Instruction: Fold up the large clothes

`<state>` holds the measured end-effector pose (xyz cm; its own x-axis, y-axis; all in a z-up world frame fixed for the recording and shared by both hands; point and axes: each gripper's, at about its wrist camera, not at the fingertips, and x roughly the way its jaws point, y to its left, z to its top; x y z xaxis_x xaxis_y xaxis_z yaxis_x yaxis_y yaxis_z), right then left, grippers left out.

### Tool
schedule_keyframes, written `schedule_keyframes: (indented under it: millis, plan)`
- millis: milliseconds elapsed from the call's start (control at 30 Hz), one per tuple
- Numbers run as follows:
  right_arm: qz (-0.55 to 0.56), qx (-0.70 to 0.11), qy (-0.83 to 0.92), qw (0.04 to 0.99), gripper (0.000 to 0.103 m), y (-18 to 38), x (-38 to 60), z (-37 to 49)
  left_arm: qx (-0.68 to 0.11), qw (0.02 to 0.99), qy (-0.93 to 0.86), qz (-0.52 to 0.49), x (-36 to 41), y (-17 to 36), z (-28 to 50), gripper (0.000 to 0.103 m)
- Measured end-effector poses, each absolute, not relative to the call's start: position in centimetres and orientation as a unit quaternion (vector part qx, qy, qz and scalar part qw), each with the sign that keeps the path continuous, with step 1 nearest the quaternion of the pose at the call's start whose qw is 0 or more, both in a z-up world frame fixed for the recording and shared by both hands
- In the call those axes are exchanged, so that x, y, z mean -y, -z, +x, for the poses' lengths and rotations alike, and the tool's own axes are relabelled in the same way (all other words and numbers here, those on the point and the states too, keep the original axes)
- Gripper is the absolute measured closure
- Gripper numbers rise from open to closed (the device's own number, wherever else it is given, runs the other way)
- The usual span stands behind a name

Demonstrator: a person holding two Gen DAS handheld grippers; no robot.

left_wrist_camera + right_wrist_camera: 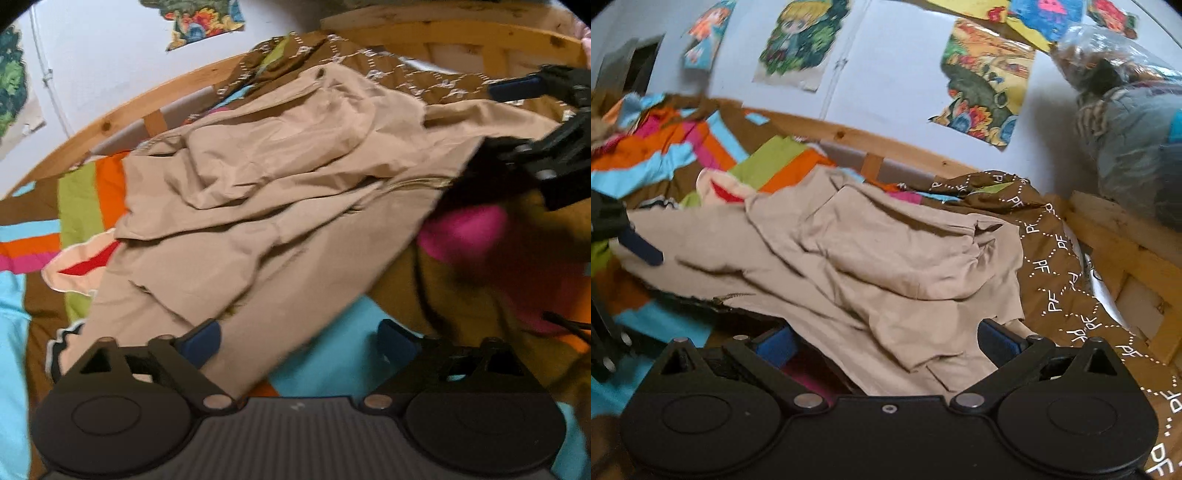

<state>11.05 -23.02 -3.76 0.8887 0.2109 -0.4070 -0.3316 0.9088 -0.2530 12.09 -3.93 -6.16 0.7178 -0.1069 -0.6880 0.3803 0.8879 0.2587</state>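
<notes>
Garment: we are seeing the beige garment (266, 206) lying crumpled on the striped bedspread (81, 206), near the wooden bed frame (1115, 236).
Left tool (299, 341): we are holding it with fingers spread wide, one blue pad (201, 341) touching the garment's near edge, gripping nothing.
Right tool (886, 341): we are holding it agape over the garment's near edge, cloth lying between its fingers.
Beside the garment: a brown patterned cloth (1056, 258) is lying against the frame.
</notes>
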Motion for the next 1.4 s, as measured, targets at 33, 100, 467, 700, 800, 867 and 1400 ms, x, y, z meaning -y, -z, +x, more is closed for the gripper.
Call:
schedule_keyframes:
  millis: [33,100,467,700,800,867,1400]
  plan:
    - [-0.153,-0.188,-0.141,0.96,0.002,3.7,23.2,11.1,-0.35,0.908,0.126,0.195,3.7,6.1,12.4,0.019]
    - [-0.144,-0.186,-0.141,0.962,0.002,3.5,23.4,11.2,-0.348,0.91,0.117,0.191,3.2,5.7,12.8,0.039]
    - [-0.135,-0.202,-0.175,0.954,0.004,2.9,23.4,10.5,-0.326,0.929,0.131,0.118,2.1,0.1,17.9,0.081]
    - [-0.257,-0.213,-0.181,0.925,0.016,3.8,21.9,8.8,-0.332,0.93,0.127,0.093,2.2,-1.4,19.8,0.081]
    - [-0.3,-0.221,-0.16,0.914,0.034,4.9,21.8,9.0,-0.332,0.929,0.126,0.102,2.2,-0.8,18.8,0.081]
    - [-0.309,-0.23,-0.149,0.911,0.058,5.4,22.2,9.1,-0.324,0.931,0.117,0.124,2.2,0.0,17.5,0.068]
    - [-0.293,-0.221,-0.112,0.923,0.081,3.0,25.1,8.9,-0.294,0.903,0.006,0.313,-1.9,5.3,8.6,0.053]
